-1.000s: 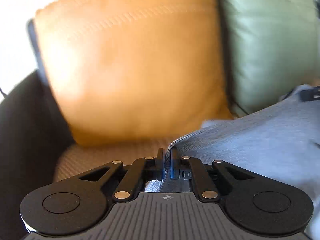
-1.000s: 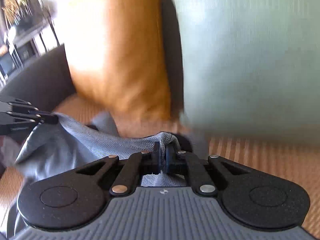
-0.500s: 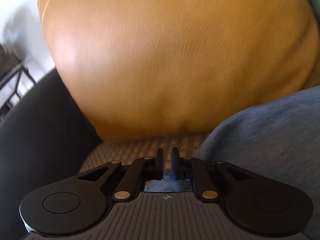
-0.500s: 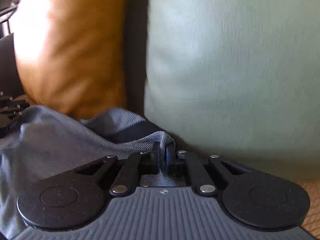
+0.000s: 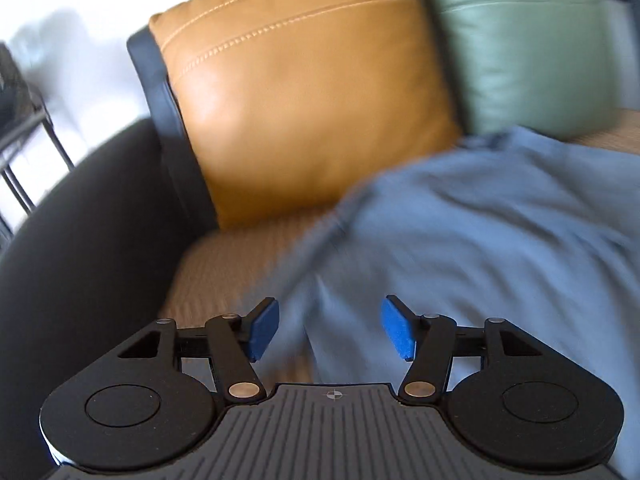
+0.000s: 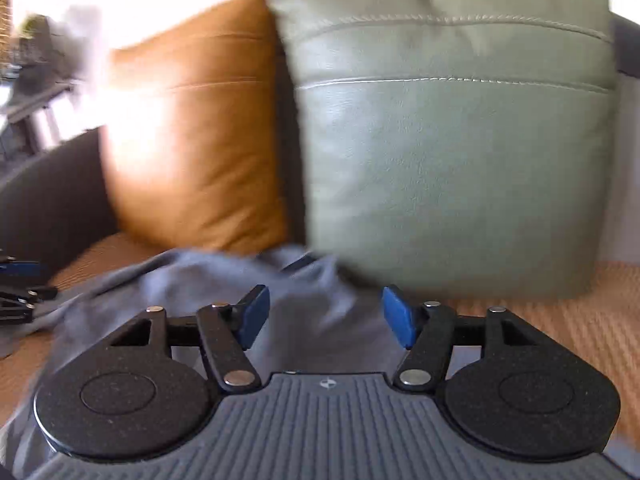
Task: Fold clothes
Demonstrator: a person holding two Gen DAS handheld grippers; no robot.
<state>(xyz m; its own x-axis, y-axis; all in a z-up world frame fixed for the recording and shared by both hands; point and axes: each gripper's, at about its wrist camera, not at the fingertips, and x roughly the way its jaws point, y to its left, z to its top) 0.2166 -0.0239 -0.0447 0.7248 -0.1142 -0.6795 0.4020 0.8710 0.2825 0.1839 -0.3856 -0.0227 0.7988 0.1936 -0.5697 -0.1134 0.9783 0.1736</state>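
The soft blue-grey woven garment [image 5: 480,232] lies loose and rumpled on the tan ribbed sofa seat [image 5: 224,264], just before the orange leather cushion [image 5: 304,112] and the green leather cushion [image 6: 452,140]; I judge that no neat fold is made yet, so most of the folding is left. The left gripper [image 5: 330,330] and right gripper [image 6: 322,316] both have the fingers wide apart and hold nothing. The left view shows the garment's large spread; only the right view shows its dark band [image 6: 298,264] near the cushions.
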